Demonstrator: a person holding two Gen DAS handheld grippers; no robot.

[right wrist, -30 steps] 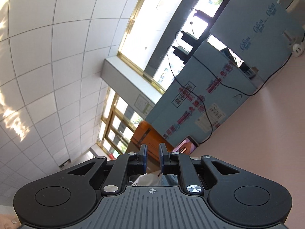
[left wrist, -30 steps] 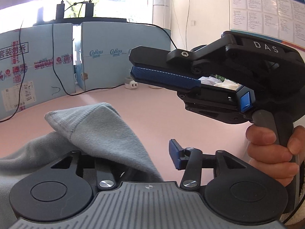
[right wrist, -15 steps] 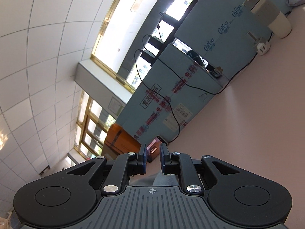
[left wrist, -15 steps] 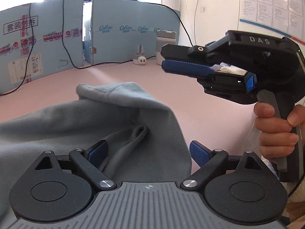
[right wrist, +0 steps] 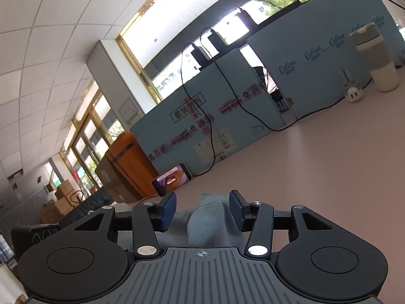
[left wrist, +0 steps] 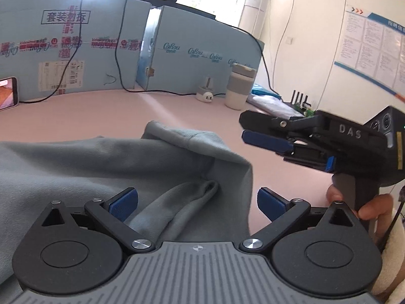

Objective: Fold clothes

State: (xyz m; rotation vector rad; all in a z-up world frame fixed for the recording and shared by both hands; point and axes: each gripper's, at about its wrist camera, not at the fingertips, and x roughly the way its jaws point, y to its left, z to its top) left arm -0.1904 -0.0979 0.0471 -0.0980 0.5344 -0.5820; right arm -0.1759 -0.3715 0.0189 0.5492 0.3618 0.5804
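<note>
A grey garment (left wrist: pixel 96 167) lies bunched on the pink table (left wrist: pixel 157 111), with a folded corner raised near the middle. My left gripper (left wrist: pixel 197 202) hovers low over its near edge. Its jaws are opening wide and the cloth lies loose beneath them, with neither pad touching it. In the left wrist view, a hand holds my right gripper (left wrist: pixel 244 129) to the right of the garment, just past the raised corner. In the right wrist view, the right gripper (right wrist: pixel 202 211) has its jaws opening. A grey fold (right wrist: pixel 211 217) sits between the blue pads (right wrist: pixel 168 211) without being pressed.
Light blue cardboard boxes (left wrist: pixel 76 58) with black cables draped over them wall off the back of the table. A phone (left wrist: pixel 7 92) leans at the far left. A white cup (left wrist: pixel 239 90), a small white charger (left wrist: pixel 206 95) and bags (left wrist: pixel 270 102) stand at the back right.
The left jaws spread wide and let the grey cloth drop onto the table. The right gripper tilted down from the ceiling toward the table and its jaws parted, leaving cloth loose between them.
</note>
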